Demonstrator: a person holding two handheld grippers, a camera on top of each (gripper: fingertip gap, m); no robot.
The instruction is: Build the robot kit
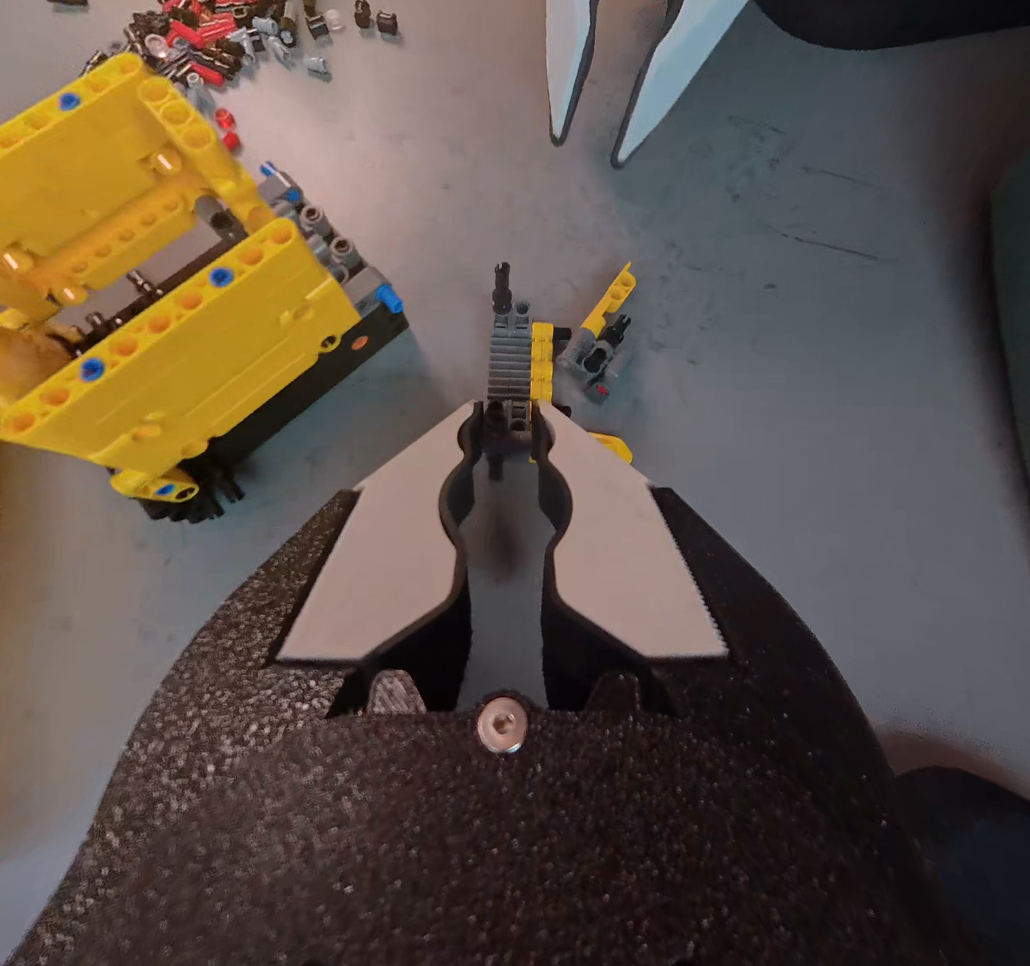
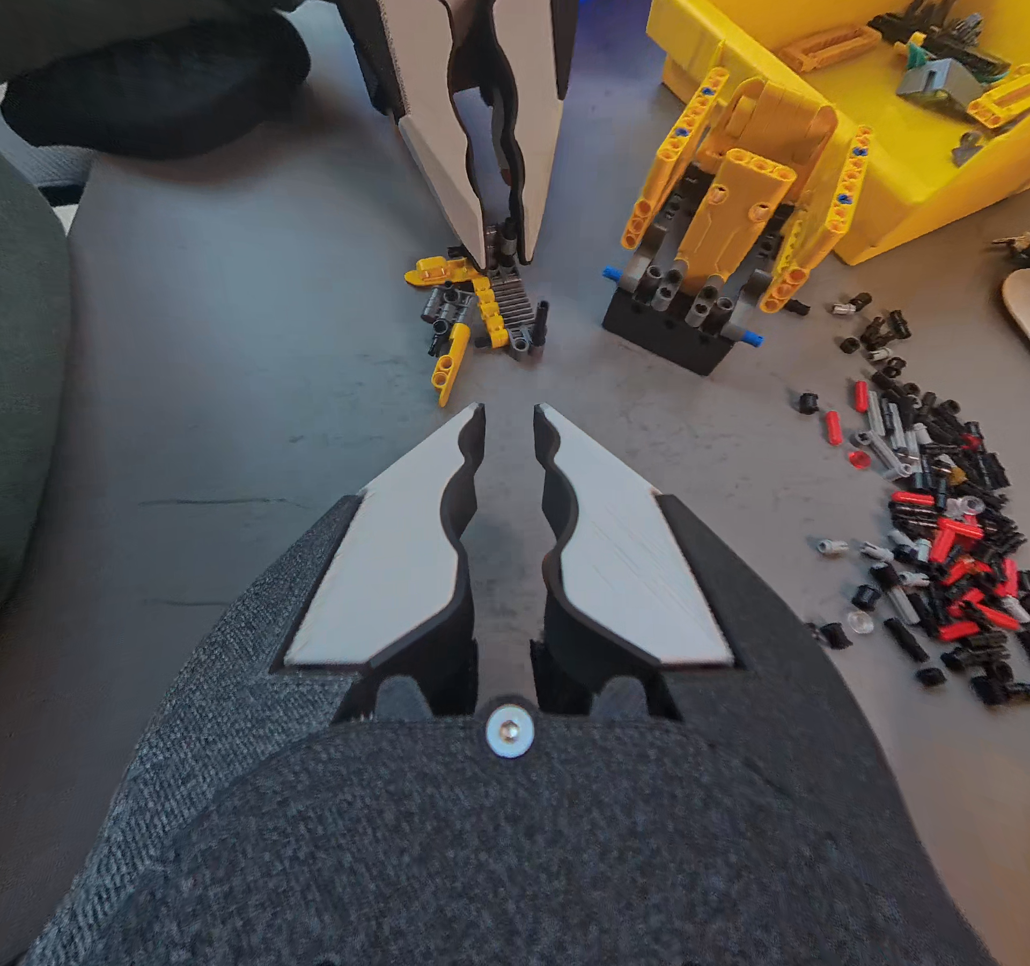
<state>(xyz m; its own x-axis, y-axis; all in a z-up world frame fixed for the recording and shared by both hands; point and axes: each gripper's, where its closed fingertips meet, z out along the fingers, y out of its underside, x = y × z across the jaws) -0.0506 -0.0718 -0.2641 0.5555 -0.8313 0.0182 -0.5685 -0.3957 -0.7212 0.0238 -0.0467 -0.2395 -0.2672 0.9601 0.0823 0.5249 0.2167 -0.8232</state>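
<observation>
On the grey table (image 2: 223, 381), your largest items are the yellow bin (image 2: 780, 75) and the yellow model (image 1: 167, 292) beside it. A loose pile of pins (image 2: 947, 521) lies near the model. Your left gripper (image 1: 504, 420) is clamped on the small assembly (image 1: 515, 359), which rests on the table. Your right gripper (image 2: 508, 415) hovers just short of it, fingers apart, holding nothing.

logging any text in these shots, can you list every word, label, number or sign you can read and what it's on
None can be read in either view.
The small brick assembly gripped by the left gripper shows no print.
The yellow brick model, the yellow bin and the loose pins show none.
The open right gripper has plain fingers.
</observation>
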